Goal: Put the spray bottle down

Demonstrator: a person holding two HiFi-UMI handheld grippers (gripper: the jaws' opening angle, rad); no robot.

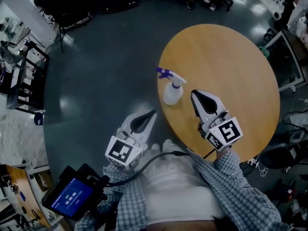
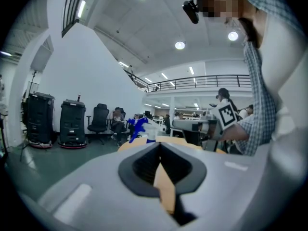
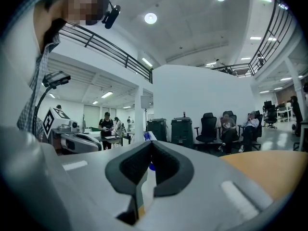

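Observation:
A clear spray bottle [image 1: 172, 91] with a blue trigger head stands upright on the round wooden table [image 1: 231, 66], close to its left edge, and neither gripper touches it. My left gripper [image 1: 154, 112] hovers off the table's edge just below and left of the bottle, jaws shut and empty. My right gripper [image 1: 193, 94] is over the table right of the bottle, also shut and empty. The left gripper view has the blue trigger head [image 2: 139, 125] beyond the shut left gripper [image 2: 160, 144]. In the right gripper view the bottle [image 3: 150, 139] peeks over the shut right gripper [image 3: 150, 144].
A tablet [image 1: 72, 197] with a blue screen hangs at my lower left, and a black cable [image 1: 159, 158] runs across my body. Equipment racks [image 1: 19, 76] line the left. Black wheeled cabinets [image 2: 72, 124] and office chairs with seated people [image 3: 226, 126] stand across the grey floor.

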